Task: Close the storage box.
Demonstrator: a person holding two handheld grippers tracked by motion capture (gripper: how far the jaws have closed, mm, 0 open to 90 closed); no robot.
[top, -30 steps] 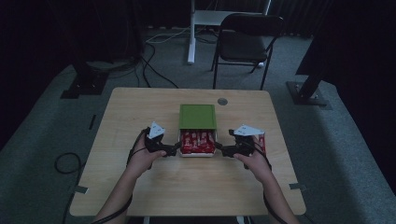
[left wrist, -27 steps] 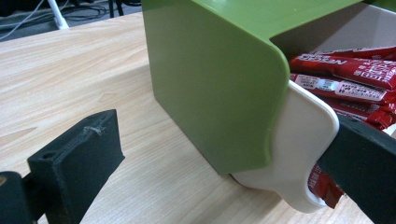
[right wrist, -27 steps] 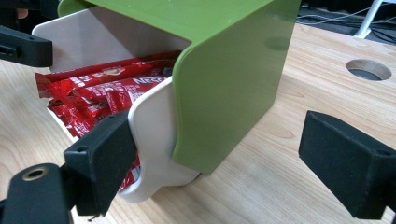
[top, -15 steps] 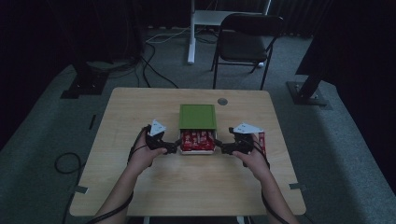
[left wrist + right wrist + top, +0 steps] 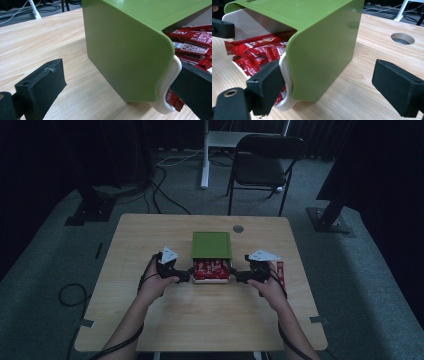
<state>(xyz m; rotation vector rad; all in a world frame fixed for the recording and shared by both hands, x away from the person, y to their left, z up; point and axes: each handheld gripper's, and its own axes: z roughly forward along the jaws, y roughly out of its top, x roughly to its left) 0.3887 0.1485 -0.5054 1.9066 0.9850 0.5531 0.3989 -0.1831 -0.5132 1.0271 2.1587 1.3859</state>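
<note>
A green cover (image 5: 211,244) sits over the far part of a white tray (image 5: 211,281) packed with red snack bars (image 5: 211,269) at the table's middle. My left gripper (image 5: 185,274) is at the tray's left front corner and my right gripper (image 5: 239,276) at its right front corner. In the left gripper view the open gripper (image 5: 122,75) straddles the cover's corner (image 5: 125,50), one jaw by the tray rim (image 5: 170,82). In the right gripper view the open gripper (image 5: 330,80) straddles the other corner (image 5: 324,45), one jaw against the rim (image 5: 287,72) beside the bars (image 5: 257,50).
One loose red bar (image 5: 280,272) lies on the table right of my right hand. A round cable hole (image 5: 238,228) sits behind the cover, also seen as a hole (image 5: 402,38) in the right gripper view. A folding chair (image 5: 265,165) stands beyond the table.
Both hands have edged slightly toward the box. The cover and tray stay where they were.
</note>
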